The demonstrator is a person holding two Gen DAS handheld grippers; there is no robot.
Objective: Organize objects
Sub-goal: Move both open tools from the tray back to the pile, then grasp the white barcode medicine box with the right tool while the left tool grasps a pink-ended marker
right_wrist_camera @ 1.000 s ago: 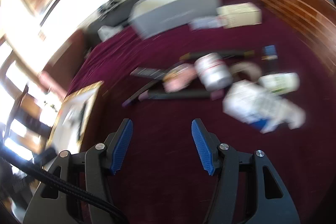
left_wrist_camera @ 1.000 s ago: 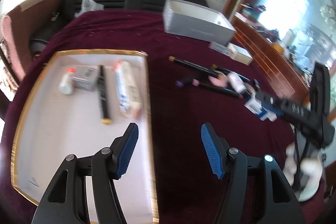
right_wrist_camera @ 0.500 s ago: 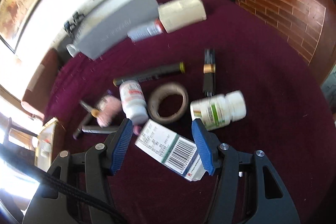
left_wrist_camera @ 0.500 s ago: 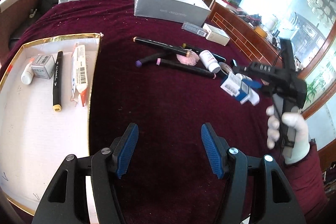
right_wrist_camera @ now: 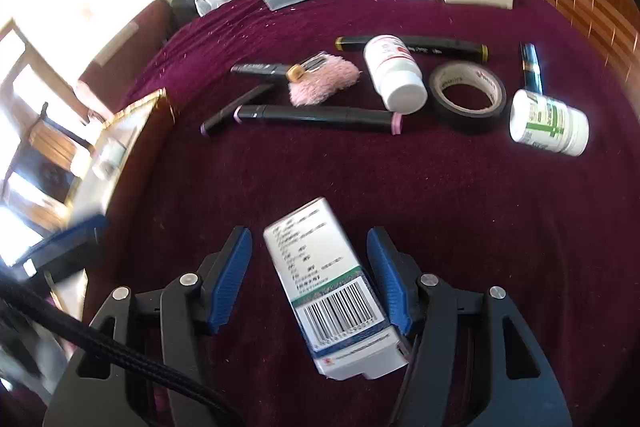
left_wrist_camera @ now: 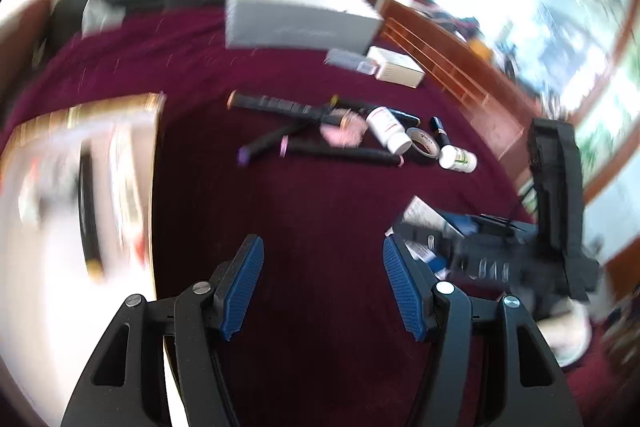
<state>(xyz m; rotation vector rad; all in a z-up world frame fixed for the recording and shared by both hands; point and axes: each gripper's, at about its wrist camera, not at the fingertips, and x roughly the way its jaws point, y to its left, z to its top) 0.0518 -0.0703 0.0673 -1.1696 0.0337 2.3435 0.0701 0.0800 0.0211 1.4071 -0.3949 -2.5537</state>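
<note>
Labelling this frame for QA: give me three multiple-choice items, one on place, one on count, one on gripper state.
1. Where is the barcode carton?
A. between the fingers of the right gripper
B. in the tray
C. on the grey box

2. How many white pill bottles lie on the maroon cloth?
A. one
B. two
C. four

3. How stands the left gripper?
A. shut on a marker
B. shut on the tape roll
C. open with nothing in it

Key: 1 A, the carton lies on the cloth between the blue pads; 2 B, the red-label bottle and the green-label bottle; 3 C, only cloth shows between its pads.
</note>
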